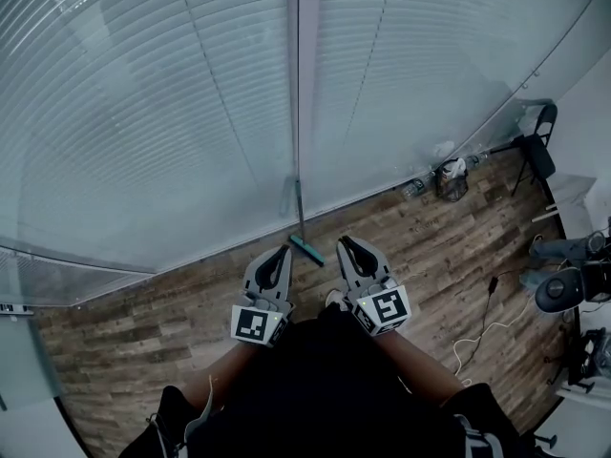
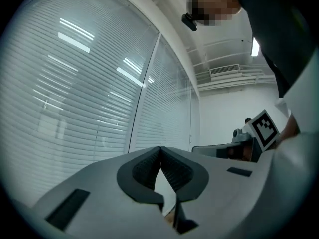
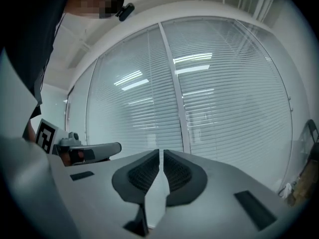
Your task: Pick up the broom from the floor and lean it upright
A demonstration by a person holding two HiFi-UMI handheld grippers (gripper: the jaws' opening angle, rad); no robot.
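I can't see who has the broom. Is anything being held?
Nothing. The left hand-held gripper and right hand-held gripper are both empty; the broom leans against the blinds, untouched.

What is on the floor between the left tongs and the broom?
Nothing. In the head view, only bare wooden floor shows between the left tongs and the broom, which leans upright against the blinds.

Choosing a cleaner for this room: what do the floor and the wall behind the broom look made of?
Floor: probably wood or wood-look laminate, matte brown; plank seams and grain show. Wall: glass panels, glossy; bright streaks reflect in them, with slatted blinds behind.
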